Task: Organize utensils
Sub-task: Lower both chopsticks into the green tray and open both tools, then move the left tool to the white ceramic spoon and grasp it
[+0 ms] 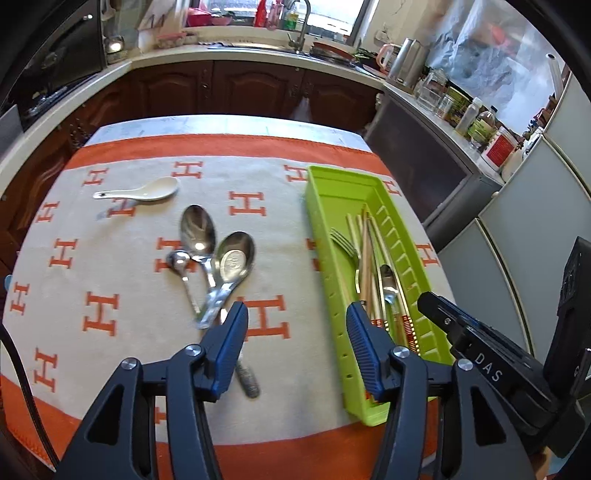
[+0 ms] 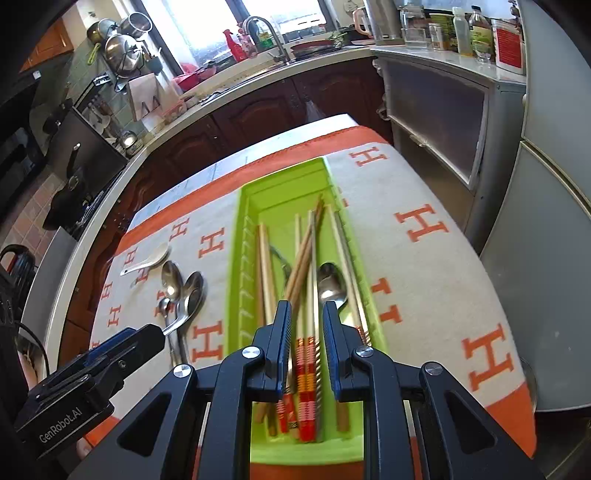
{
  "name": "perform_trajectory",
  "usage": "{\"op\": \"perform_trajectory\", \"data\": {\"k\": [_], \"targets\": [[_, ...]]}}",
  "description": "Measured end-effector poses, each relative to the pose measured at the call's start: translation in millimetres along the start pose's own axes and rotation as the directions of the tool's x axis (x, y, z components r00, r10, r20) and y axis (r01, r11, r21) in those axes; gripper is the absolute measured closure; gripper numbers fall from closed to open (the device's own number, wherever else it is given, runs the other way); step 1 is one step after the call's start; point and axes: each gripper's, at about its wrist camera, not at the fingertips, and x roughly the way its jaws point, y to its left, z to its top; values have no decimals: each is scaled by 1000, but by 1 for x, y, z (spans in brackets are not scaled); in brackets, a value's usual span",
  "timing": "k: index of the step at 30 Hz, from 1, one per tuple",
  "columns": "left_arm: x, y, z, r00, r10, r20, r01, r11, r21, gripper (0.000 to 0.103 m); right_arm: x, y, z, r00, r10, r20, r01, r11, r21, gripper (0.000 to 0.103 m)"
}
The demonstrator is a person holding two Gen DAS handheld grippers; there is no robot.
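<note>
Jaws of the left gripper (image 1: 295, 323) stand apart and empty above the handles of three steel spoons (image 1: 212, 254) bunched on the worktop (image 1: 110, 258). Best to close on one handle alone, as they overlap. Farther left lies a white spoon (image 1: 142, 190). Right of them, the green tray (image 1: 321, 206) holds chopsticks (image 2: 306, 258); the right gripper (image 2: 306, 314) hovers there, parted and empty.

Home kitchen: sink faucet (image 2: 264, 35), cabinets (image 1: 255, 86).
</note>
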Motion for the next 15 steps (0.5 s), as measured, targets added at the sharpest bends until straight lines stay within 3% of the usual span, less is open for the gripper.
{"op": "perform_trajectory", "data": {"k": [6, 15], "targets": [[-17, 20, -10, 997, 60, 51, -60, 998, -2, 48, -8, 28, -17, 1000, 14, 0, -14, 999, -51, 85], [-31, 42, -21, 996, 64, 65, -62, 998, -31, 47, -20, 64, -36, 999, 34, 0, -33, 993, -111, 85]]}}
